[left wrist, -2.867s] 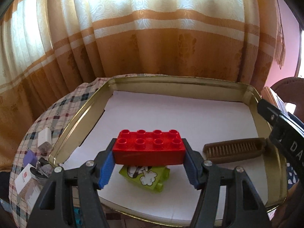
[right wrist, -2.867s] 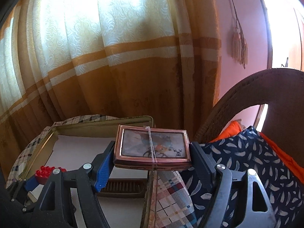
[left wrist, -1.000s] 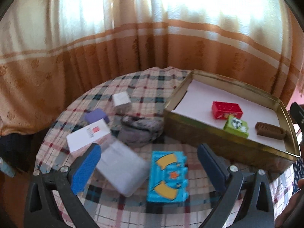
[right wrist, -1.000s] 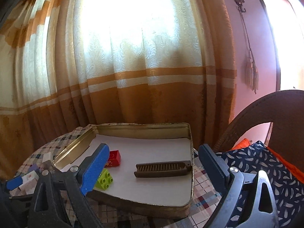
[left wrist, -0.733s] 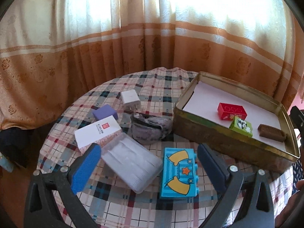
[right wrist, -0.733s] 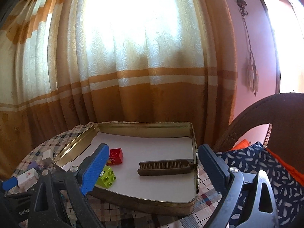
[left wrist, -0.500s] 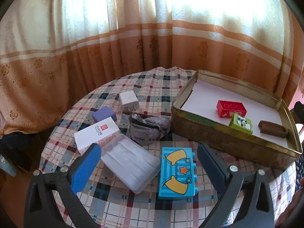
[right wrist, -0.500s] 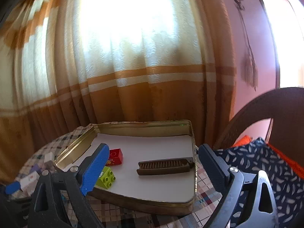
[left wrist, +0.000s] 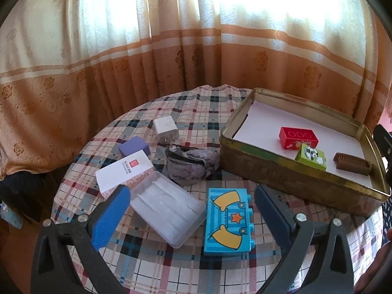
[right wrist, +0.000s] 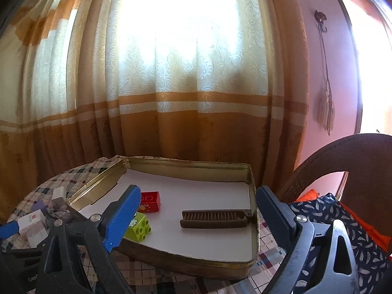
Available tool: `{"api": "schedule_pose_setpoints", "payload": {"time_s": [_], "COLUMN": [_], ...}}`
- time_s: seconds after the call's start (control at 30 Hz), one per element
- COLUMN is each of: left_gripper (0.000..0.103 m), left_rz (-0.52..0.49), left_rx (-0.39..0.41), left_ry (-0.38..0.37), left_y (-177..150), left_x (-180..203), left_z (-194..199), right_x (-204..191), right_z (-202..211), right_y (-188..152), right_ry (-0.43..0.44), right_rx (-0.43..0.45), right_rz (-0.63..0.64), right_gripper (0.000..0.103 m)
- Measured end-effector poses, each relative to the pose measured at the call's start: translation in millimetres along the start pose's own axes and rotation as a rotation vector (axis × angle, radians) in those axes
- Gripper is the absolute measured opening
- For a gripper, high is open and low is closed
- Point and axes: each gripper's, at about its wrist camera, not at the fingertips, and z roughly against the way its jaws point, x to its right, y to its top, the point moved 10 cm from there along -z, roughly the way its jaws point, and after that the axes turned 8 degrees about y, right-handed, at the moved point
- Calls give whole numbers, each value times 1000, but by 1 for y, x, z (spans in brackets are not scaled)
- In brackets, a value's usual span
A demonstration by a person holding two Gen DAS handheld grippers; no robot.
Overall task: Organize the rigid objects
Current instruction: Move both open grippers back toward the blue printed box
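Note:
A gold metal tray (left wrist: 289,175) with a white liner stands at the right of a round plaid table; it also shows in the right wrist view (right wrist: 193,261). In it lie a red brick (left wrist: 297,137), a green brick (left wrist: 311,156) and a brown comb (left wrist: 352,167). My left gripper (left wrist: 193,216) is open and empty, above a blue brick (left wrist: 226,220) and a clear plastic box (left wrist: 166,208) on the cloth. My right gripper (right wrist: 196,216) is open and empty, in front of the tray, with the comb (right wrist: 215,218) between its fingers in the view.
On the cloth to the left lie a white card box (left wrist: 122,170), a purple block (left wrist: 133,147), a white charger (left wrist: 165,129) and a grey pouch (left wrist: 188,164). Curtains hang behind. A wicker chair (right wrist: 343,161) with a patterned cushion stands to the right.
Earlier my left gripper held the red brick over the tray and my right gripper held a framed picture. Both are open and empty now and drawn back. In the last second the left view shifted slightly.

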Motion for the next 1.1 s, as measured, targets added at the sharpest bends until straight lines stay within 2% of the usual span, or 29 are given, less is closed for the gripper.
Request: {"api": "schedule_pose_setpoints", "payload": {"time_s": [0.67, 0.83, 1.1], "left_gripper": [103, 103, 103], "left_rz": [12, 15, -8], "left_rx": [-15, -29, -58], "left_ry": [-2, -4, 7], "left_y": [0, -3, -11], "left_x": [-2, -2, -1], "left_z": [-1, -2, -3], "right_x": [-3, -12, -17], "right_z": [1, 2, -1], "right_y": [-1, 0, -8], "right_ry": [-5, 21, 41], "right_rx": [1, 2, -45], "right_rz": [5, 21, -8], "right_gripper": [96, 96, 96]}}
